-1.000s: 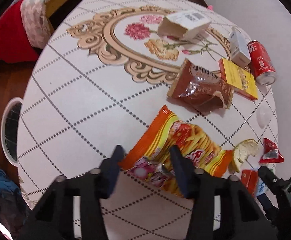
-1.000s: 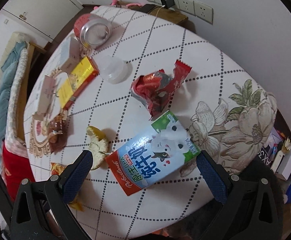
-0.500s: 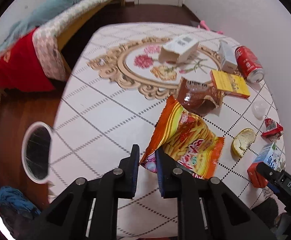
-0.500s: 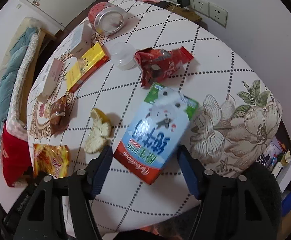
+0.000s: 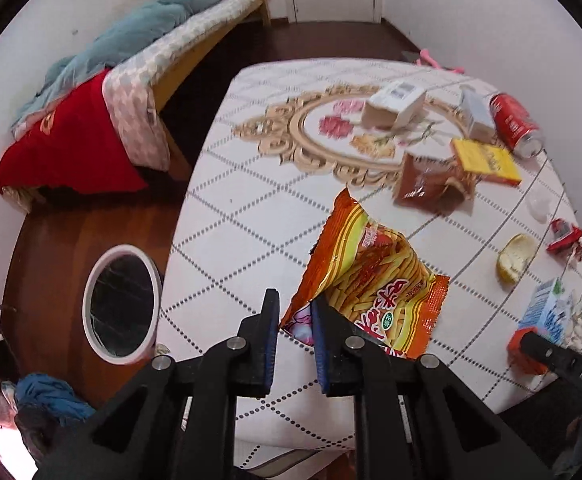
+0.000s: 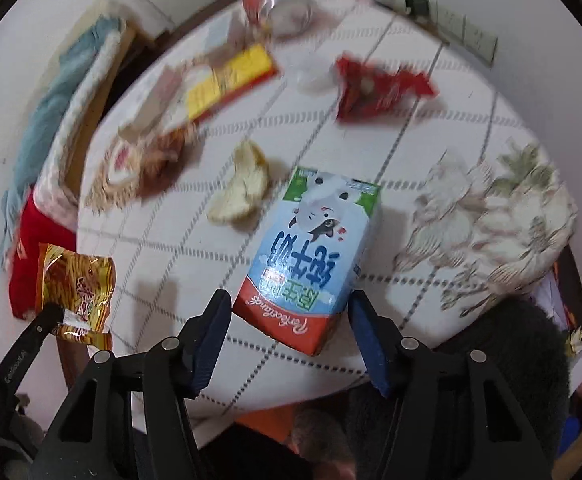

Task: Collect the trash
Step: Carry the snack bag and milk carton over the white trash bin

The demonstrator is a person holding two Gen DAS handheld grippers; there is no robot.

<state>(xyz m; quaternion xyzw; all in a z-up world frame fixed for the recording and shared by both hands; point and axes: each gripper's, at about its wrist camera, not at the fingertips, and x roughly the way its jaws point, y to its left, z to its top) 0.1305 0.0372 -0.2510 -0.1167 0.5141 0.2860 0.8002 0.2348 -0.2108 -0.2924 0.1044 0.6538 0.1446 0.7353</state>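
Observation:
My left gripper (image 5: 295,316) is shut on the near corner of an orange snack bag (image 5: 371,276) and holds it lifted above the white table (image 5: 231,220). The same bag shows in the right wrist view (image 6: 77,284) at the left. My right gripper (image 6: 287,308) is shut on a blue and red milk carton (image 6: 315,256), its fingers pressed on the carton's near sides, and holds it off the table. The carton also shows at the right edge of the left wrist view (image 5: 547,312).
On the table lie a fruit peel (image 5: 517,258), a red wrapper (image 5: 565,236), a brown bag (image 5: 431,184), a yellow box (image 5: 485,160), a red can (image 5: 515,124) and white boxes (image 5: 395,104). A white-rimmed bin (image 5: 121,304) stands on the floor to the left, near a bed (image 5: 111,92).
My left gripper closed on the snack bag and lifted it back toward me. My right gripper closed on the milk carton and raised it off the table.

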